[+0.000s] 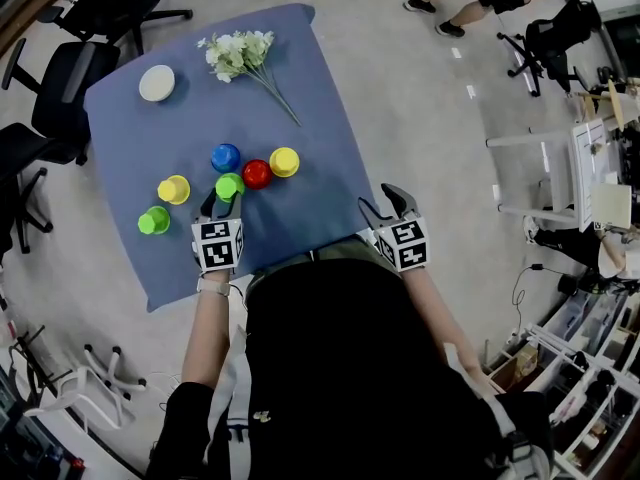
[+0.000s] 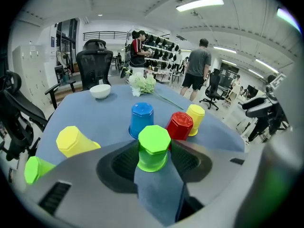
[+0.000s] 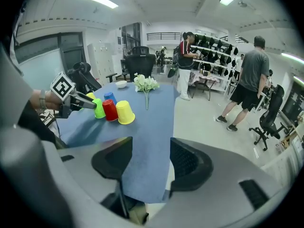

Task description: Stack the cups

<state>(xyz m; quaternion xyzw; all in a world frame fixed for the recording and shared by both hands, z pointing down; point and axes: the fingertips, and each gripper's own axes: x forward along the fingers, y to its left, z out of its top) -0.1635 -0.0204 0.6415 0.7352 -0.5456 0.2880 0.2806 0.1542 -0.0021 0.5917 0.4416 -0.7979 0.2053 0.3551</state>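
A lime green cup [image 2: 153,148] stands upside down on the blue tablecloth [image 1: 310,88], and my left gripper [image 2: 153,158] is shut on its sides. In the head view the same cup [image 1: 229,185] sits just ahead of that gripper [image 1: 222,200]. Behind it stand a blue cup [image 2: 141,120], a red cup [image 2: 180,126] and a yellow cup [image 2: 195,118], all upside down and close together. Another yellow cup [image 2: 73,140] and another green cup [image 2: 38,168] lie to the left. My right gripper [image 3: 145,163] hangs open over the table's near right edge with nothing between its fingers.
A white bowl [image 1: 157,82] sits at the table's far left corner. A bunch of white flowers [image 1: 240,53] lies at the far middle. Black office chairs [image 1: 60,88] stand to the left of the table. People stand on the floor beyond it.
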